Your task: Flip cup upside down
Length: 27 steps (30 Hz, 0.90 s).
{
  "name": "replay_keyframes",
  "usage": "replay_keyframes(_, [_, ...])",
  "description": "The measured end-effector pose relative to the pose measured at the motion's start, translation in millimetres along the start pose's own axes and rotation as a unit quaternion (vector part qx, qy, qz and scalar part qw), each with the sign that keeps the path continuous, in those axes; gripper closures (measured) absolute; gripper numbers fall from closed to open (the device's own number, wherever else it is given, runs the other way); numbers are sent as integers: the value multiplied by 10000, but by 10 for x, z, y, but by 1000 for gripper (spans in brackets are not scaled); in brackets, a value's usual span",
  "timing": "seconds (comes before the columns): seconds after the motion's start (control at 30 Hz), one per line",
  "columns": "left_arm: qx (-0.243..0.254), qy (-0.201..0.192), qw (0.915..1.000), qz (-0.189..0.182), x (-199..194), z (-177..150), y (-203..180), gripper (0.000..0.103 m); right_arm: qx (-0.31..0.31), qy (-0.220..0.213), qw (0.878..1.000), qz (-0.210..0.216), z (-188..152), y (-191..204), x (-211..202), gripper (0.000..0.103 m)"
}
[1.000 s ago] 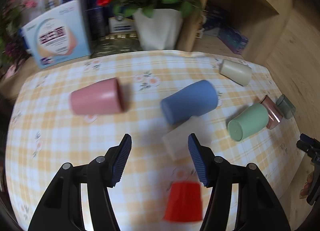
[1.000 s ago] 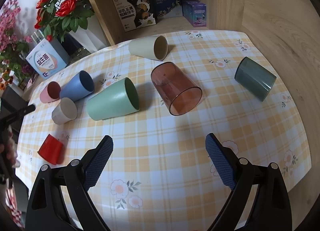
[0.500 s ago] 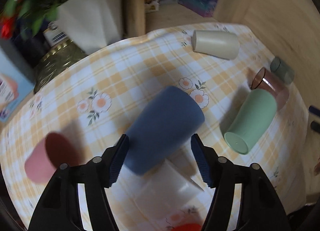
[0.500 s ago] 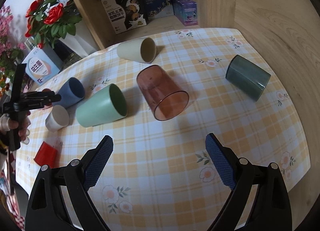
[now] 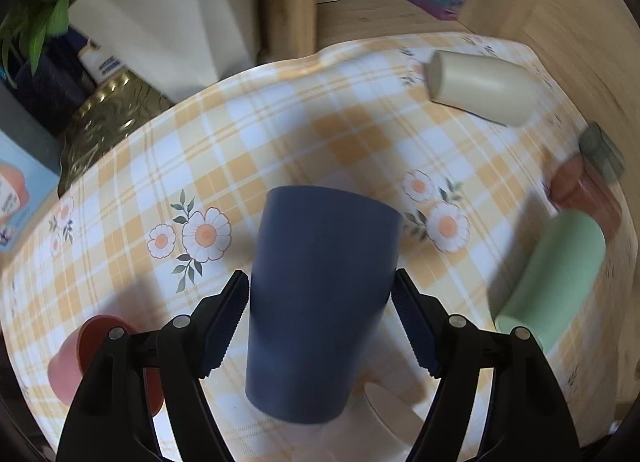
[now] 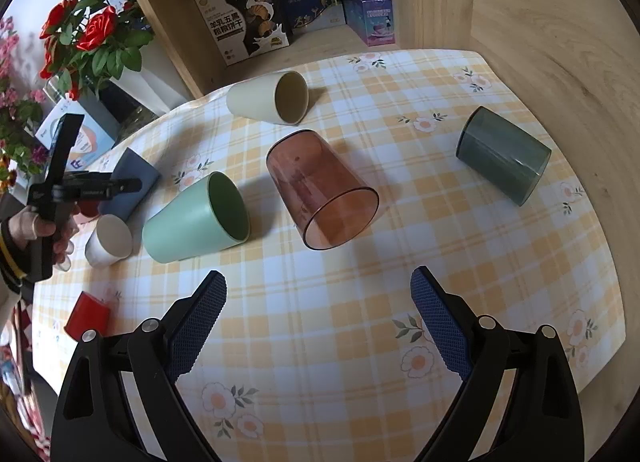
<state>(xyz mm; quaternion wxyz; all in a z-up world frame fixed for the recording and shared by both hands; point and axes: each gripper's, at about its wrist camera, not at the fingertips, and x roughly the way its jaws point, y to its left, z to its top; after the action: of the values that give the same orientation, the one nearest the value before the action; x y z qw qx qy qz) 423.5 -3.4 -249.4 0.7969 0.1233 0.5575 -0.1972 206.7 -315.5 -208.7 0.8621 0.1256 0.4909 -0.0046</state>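
Observation:
A dark blue cup (image 5: 320, 294) lies on its side on the checked tablecloth (image 5: 280, 142). My left gripper (image 5: 320, 318) is open and straddles it, one finger on each side with small gaps; in the right wrist view the cup (image 6: 134, 182) is partly hidden behind the left gripper (image 6: 120, 185). My right gripper (image 6: 318, 322) is open and empty above the cloth, short of the brown clear cup (image 6: 320, 190).
Other cups lie on their sides: green (image 6: 196, 218), cream (image 6: 268, 98), grey-green (image 6: 504, 156), white (image 6: 108, 240), pink (image 5: 72, 362). A red cup (image 6: 86, 316) sits near the left edge. A white flower pot (image 5: 160, 18) and wooden shelf (image 6: 304, 42) stand behind the table.
My left gripper has moved forward and down over the blue cup, which now sits between its fingers. My right gripper has stayed open and barely moved.

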Motion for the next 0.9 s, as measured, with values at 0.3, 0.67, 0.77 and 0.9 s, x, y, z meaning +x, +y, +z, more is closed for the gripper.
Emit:
replay_keyframes(0.3, [-802,-254,9962,-224,-163,-68,222,36,62,-42,10000,21,-8,-13,-46,13])
replay_keyframes(0.67, [-706,-868,9937,-83,-1162,-286,-175,36,51,-292,9991,294,-78,58,-317,13])
replay_keyframes(0.77, [-707,-1083,9915,-161,-1421,-390,-320,36,36,-379,9987,333,-132,43,-449,13])
replay_keyframes(0.9, [-581,-1219,9902,-359,-1728,-570,-621,36,153,-520,9980,319,-192,-78,-632,13])
